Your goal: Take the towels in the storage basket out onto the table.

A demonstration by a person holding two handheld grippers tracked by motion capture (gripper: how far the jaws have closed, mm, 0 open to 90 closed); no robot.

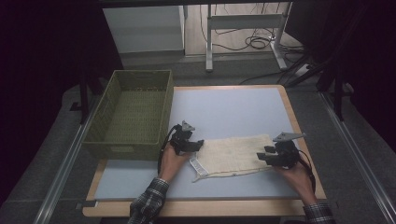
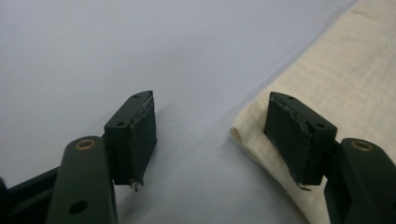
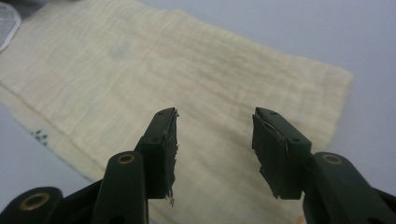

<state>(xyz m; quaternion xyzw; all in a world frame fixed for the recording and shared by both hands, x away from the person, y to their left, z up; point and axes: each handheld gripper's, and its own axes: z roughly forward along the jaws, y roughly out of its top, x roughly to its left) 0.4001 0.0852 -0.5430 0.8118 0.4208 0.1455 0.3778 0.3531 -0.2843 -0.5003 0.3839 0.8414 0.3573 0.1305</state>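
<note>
A dim room with a grey floor point(image 1: 56, 154) and a metal table frame point(image 1: 243, 28) with cables surrounds the light blue table point(image 1: 233, 107). A green basket point(image 1: 135, 112) overhangs its left edge. The cream cloth point(image 1: 233, 154) lies flat near the front edge. Left gripper point(image 1: 198, 144) and right gripper point(image 1: 261, 156), jaws apart, grip nothing at the cloth's two ends.

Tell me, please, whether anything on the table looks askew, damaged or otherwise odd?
The cream cloth lies flat but slightly askew to the table edge, with a white label sticking out at its near left corner. The pads look frayed along their edges. The green basket looks fine.
</note>
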